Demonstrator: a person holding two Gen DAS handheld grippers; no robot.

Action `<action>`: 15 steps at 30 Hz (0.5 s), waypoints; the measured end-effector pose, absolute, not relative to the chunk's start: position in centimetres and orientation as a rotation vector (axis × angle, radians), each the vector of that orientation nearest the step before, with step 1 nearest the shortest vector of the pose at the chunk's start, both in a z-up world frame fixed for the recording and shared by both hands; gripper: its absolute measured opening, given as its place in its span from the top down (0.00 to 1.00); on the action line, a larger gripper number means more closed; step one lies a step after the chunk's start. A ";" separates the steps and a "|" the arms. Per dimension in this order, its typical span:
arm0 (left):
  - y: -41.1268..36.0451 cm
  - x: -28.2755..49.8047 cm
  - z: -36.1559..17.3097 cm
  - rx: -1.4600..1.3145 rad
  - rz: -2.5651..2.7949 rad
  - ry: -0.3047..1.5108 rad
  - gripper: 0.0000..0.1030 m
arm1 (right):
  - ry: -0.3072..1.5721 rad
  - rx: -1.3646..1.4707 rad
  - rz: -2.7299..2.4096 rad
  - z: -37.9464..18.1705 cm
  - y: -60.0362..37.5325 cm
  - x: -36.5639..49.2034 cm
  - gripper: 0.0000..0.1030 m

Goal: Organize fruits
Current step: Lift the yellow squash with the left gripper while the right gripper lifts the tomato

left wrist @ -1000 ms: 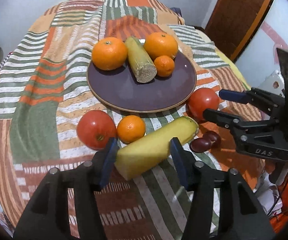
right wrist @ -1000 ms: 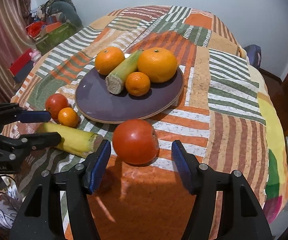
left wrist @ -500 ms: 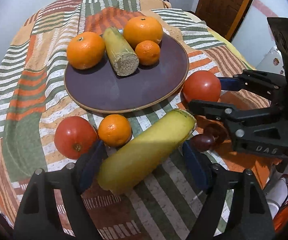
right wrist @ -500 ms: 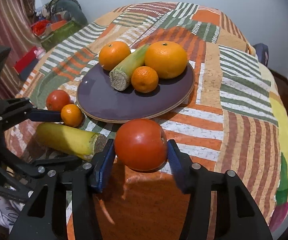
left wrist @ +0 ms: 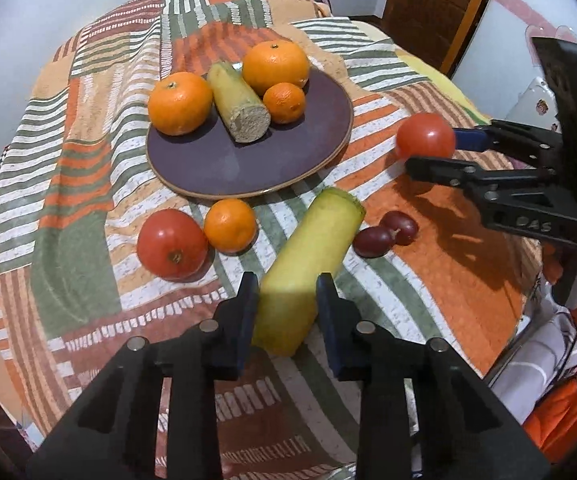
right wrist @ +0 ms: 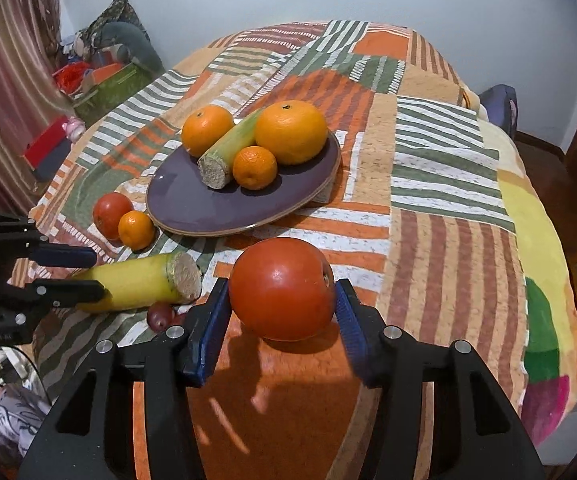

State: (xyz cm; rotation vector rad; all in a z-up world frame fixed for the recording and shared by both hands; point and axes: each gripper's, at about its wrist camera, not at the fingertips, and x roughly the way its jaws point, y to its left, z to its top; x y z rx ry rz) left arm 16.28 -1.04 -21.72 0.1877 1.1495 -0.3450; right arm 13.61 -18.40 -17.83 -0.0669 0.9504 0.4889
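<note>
A yellow cane stalk (left wrist: 312, 240) lies on the patchwork cloth in front of the purple plate (left wrist: 228, 164). My left gripper (left wrist: 286, 300) is closing on its near end, and both pads touch its sides. My right gripper (right wrist: 282, 300) is shut on a red tomato (right wrist: 282, 288) and holds it just above the orange patch, over its own shadow. The plate carries two large oranges, a small mandarin (left wrist: 284, 103) and a cut green cane piece (left wrist: 240, 102). In the right wrist view, the left gripper (right wrist: 96, 274) clasps the stalk (right wrist: 144, 280) at the left.
A second tomato (left wrist: 170, 244) and a small orange (left wrist: 229, 225) sit together on the cloth, left of the stalk. Two dark red grapes (left wrist: 384, 232) lie right of it. The bed drops away at its right edge, with a wooden door (left wrist: 428, 8) beyond. Clutter lines the far left wall.
The left jaws widened around the yellow stalk, then closed onto it. The right jaws closed on the tomato and raised it off the cloth.
</note>
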 end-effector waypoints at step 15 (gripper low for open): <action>-2.3 19.6 -24.7 0.220 -0.403 1.232 0.51 | 0.969 -0.012 0.462 -18.5 -20.0 13.5 0.53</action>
